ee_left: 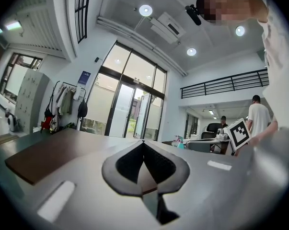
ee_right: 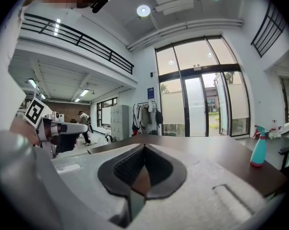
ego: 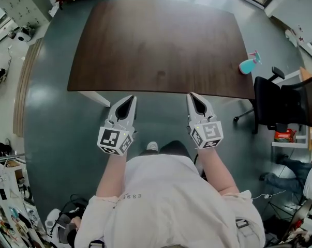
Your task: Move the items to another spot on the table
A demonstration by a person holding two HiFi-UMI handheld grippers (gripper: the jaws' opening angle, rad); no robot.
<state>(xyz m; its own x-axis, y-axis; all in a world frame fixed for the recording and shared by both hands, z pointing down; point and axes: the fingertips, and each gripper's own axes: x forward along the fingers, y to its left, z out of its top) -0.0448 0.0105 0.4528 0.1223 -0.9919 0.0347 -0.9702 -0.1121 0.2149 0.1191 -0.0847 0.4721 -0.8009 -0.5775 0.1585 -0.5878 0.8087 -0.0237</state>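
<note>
A teal spray bottle [ego: 247,64] with a pink trigger stands at the right edge of the dark brown table [ego: 161,45], the only item I see on it. In the right gripper view the spray bottle [ee_right: 258,150] is far off to the right, and in the left gripper view the spray bottle [ee_left: 181,143] is tiny and distant. My left gripper [ego: 129,98] and right gripper [ego: 193,95] hang side by side just short of the table's near edge, pointing at it. Both are shut with nothing between the jaws, as the left gripper [ee_left: 143,143] and right gripper [ee_right: 144,146] show up close.
A black office chair [ego: 285,105] stands right of the table, with a low shelf holding a red object [ego: 284,135] behind it. Grey lockers [ego: 21,1] and a coat rack [ee_left: 63,104] stand beyond the table's far end. People stand in the background [ee_left: 257,116].
</note>
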